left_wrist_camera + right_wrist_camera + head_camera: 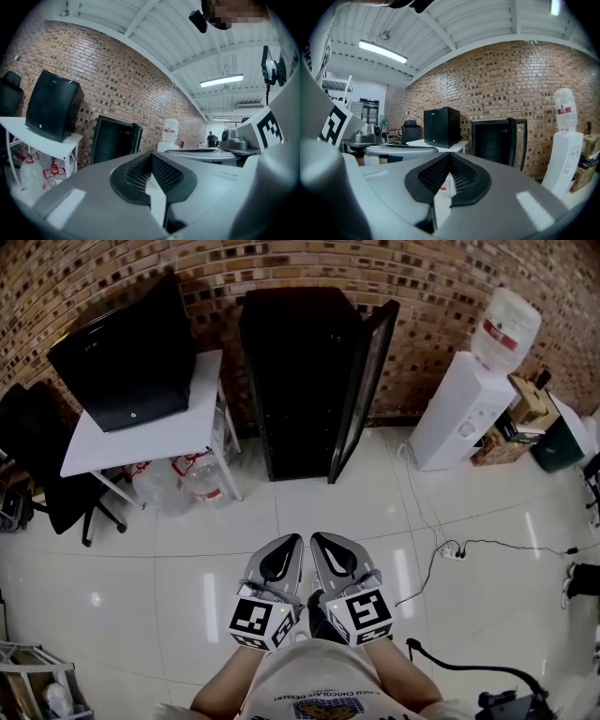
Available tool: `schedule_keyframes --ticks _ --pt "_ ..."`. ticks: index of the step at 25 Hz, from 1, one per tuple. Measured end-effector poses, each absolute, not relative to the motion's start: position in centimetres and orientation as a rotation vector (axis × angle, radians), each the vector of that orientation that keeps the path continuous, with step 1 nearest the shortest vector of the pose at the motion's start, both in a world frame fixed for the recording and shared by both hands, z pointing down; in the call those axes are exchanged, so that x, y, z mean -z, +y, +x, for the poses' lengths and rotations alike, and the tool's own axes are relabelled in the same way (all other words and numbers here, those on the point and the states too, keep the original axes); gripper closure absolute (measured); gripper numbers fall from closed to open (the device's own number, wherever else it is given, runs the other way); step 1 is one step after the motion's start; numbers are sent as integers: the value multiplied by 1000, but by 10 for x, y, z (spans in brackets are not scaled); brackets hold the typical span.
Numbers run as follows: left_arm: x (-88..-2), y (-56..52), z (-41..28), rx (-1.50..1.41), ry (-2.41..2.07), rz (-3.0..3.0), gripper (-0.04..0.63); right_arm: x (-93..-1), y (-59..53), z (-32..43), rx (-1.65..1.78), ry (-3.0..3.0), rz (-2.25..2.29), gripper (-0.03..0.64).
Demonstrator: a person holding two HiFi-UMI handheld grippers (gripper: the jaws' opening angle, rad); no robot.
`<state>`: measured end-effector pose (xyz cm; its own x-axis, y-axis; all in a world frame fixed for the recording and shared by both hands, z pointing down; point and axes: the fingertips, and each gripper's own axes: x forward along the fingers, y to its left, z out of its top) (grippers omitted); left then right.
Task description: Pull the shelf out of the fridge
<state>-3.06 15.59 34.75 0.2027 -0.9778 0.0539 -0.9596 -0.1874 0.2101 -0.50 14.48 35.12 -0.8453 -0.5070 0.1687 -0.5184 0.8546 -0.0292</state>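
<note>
against the wall (pixel 281 263), upright fridge (pixel 295 381) opens toward both hand-held grippers (pixel 291 544) (pixel 323 542), clenched empty.

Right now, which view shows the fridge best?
Head view: the whole fridge, door swung open, seen from above. Right gripper view shows it smaller, front-on; left gripper view shows it small and dark.

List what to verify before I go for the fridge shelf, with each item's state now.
1. The fridge door open: ok, swung wide.
2. The floor up to the fridge free of obstacles: ok; the cable lies off to the right.
3. The shelf visible inside: cannot tell, interior dark.
4. The left gripper ready to grip: not ok, jaws together, empty.
5. The right gripper ready to grip: not ok, jaws together, empty.
6. The fridge within reach: not ok, well ahead.
</note>
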Motion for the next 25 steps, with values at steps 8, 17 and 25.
schedule_keyframes --ticks 8,17,25 --pt "-353 80 -57 77 -1928 2240 612 -358 66 -35 -145 -2919 738 614" --pt "-333 -34 -83 0 -1980 2225 612 -341 -43 -55 -161 -2991 717 614" --pt "-340 -87 -90 -33 -1959 2205 612 -342 -108 -63 -177 -3008 741 614"
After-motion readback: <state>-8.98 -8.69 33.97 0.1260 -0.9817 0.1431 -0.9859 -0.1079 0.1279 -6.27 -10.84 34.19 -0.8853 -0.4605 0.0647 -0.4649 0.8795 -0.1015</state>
